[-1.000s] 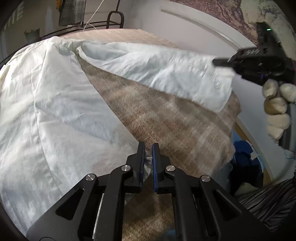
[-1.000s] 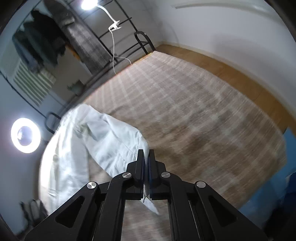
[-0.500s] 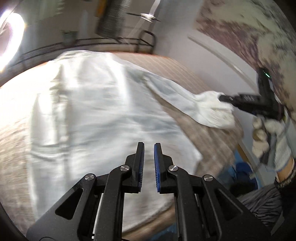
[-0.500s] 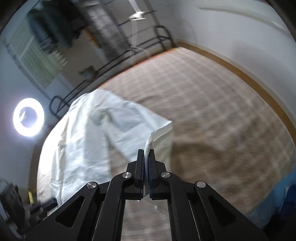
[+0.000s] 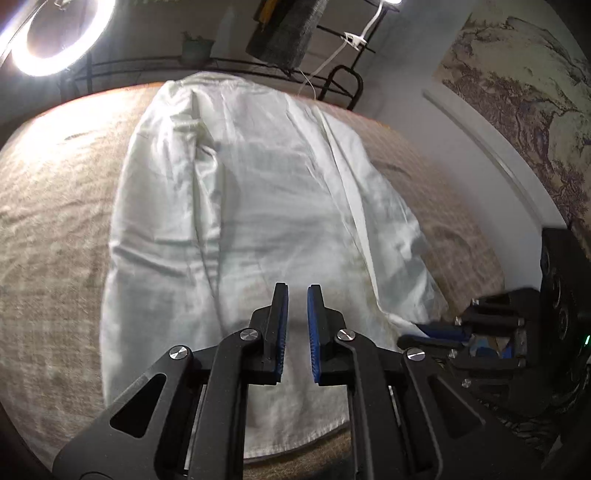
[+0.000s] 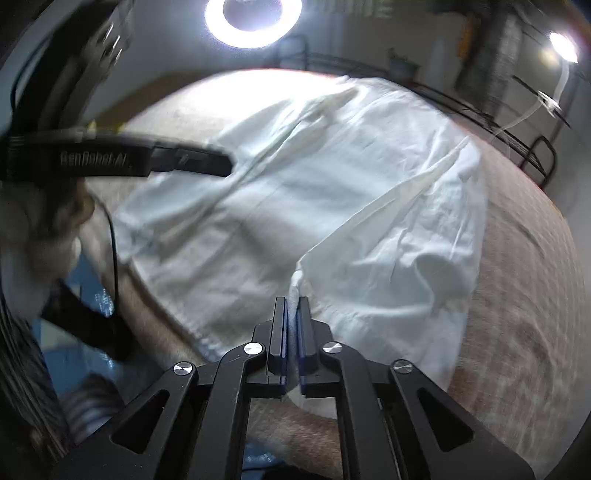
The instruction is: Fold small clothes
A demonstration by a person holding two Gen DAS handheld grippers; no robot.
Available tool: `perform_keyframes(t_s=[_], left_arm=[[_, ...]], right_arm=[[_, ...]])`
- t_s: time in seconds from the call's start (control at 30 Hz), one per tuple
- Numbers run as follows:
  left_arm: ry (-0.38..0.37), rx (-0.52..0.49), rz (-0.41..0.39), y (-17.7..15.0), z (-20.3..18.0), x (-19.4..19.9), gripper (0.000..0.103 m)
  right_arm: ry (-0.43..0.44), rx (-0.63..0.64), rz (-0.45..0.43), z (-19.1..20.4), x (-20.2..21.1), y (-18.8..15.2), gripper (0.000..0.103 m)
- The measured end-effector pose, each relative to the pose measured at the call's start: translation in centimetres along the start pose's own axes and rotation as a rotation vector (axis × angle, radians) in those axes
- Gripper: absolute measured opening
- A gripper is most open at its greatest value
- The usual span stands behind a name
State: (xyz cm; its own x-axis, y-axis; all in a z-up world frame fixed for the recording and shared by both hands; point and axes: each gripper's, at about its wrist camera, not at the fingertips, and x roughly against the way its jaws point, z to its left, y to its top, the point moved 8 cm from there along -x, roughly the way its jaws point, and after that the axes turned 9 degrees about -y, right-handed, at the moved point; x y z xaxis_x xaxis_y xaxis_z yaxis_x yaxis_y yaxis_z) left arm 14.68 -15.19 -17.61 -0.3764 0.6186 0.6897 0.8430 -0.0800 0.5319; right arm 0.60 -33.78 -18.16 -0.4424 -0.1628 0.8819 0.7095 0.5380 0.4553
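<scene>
A white shirt lies spread on a brown woven mat; it also shows in the right wrist view. My left gripper hovers over the shirt's near hem, jaws slightly apart and empty. My right gripper is shut on the cuff end of the shirt's right sleeve, which is folded in across the body. The right gripper also shows at the right of the left wrist view. The left gripper shows at upper left in the right wrist view.
A ring light and a black metal rack stand beyond the mat's far edge. A white wall with a landscape painting is on the right. Blue cloth lies off the mat's near side.
My right gripper has carried the sleeve inward and down over the shirt body. My left gripper has let go of the cloth, opened slightly and moved back above the near hem.
</scene>
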Motion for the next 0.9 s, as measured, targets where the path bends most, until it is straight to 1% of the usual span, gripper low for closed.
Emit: perform_keyframes(t_s=[0.07,0.1,0.13,0.17,0.2,0.27,0.3,0.33,0.37,0.43,0.5,0.57,0.67,0.7,0.73,0.77,0.8,0.83,0.9], left_arm=[[-0.017,-0.007,0.019,-0.4,-0.4,-0.8,0.018],[-0.026,-0.006,0.023,-0.6,-0.5,-1.0,0.033],[-0.044,0.001,0.024,-0.8,-0.7,-1.3,0.043],[-0.064,0.010,0.029,-1.0,-1.1,-1.8,0.044],[-0.080,0.018,0.038,-1.2,-1.4,-2.4,0.045],[-0.115,0.035,0.050,-1.3,-2.1,-3.3,0.045],[-0.136,0.051,0.054,-1.2,-2.5,-3.9,0.045],[-0.153,0.066,0.055,-1.1,-2.7,-4.3,0.045],[-0.167,0.079,0.056,-0.9,-2.9,-4.8,0.046],[-0.150,0.093,0.061,-0.6,-2.9,-6.0,0.046],[-0.126,0.103,0.078,-0.7,-2.7,-7.2,0.046],[-0.129,0.117,0.094,-1.1,-2.5,-8.2,0.046],[-0.119,0.077,0.085,-1.0,-3.1,-8.8,0.046],[-0.131,0.068,0.088,-1.0,-3.4,-9.0,0.044],[-0.140,0.061,0.094,-1.0,-3.7,-9.1,0.034],[-0.143,0.051,0.105,-1.0,-4.0,-9.4,0.026],[-0.146,0.043,0.118,-1.1,-4.2,-9.7,0.012],[-0.152,0.039,0.127,-1.1,-4.4,-10.0,0.008],[-0.167,0.037,0.129,-1.1,-4.7,-10.3,0.005]], right_arm=[[0.061,-0.064,-0.004,-1.1,0.6,0.4,0.007],[0.084,-0.096,-0.015,-1.6,1.1,0.7,0.007],[0.117,-0.133,-0.033,-2.4,1.7,1.2,0.008],[0.143,-0.164,-0.052,-3.4,2.4,1.6,0.009],[0.159,-0.190,-0.073,-3.9,2.8,2.2,0.013],[0.207,-0.261,-0.115,-5.7,4.0,3.1,0.020],[0.232,-0.290,-0.129,-6.7,4.3,3.4,0.025],[0.237,-0.310,-0.141,-7.6,4.5,3.7,0.028],[0.242,-0.328,-0.150,-8.5,4.6,4.2,0.028],[0.222,-0.350,-0.156,-10.0,4.3,5.2,0.028],[0.160,-0.370,-0.151,-12.3,3.1,6.7,0.028],[0.138,-0.406,-0.142,-14.3,1.4,8.3,0.028],[0.093,-0.458,-0.108,-17.3,-1.9,11.2,0.028],[0.067,-0.466,-0.090,-18.3,-3.1,12.3,0.028],[0.049,-0.474,-0.078,-19.5,-4.1,12.9,0.028],[0.035,-0.483,-0.069,-20.5,-5.1,13.8,0.028],[0.025,-0.492,-0.062,-21.2,-5.5,14.3,0.028],[0.007,-0.505,-0.049,-22.1,-6.8,15.3,0.028],[-0.019,-0.538,-0.026,-23.6,-8.8,16.6,0.028]])
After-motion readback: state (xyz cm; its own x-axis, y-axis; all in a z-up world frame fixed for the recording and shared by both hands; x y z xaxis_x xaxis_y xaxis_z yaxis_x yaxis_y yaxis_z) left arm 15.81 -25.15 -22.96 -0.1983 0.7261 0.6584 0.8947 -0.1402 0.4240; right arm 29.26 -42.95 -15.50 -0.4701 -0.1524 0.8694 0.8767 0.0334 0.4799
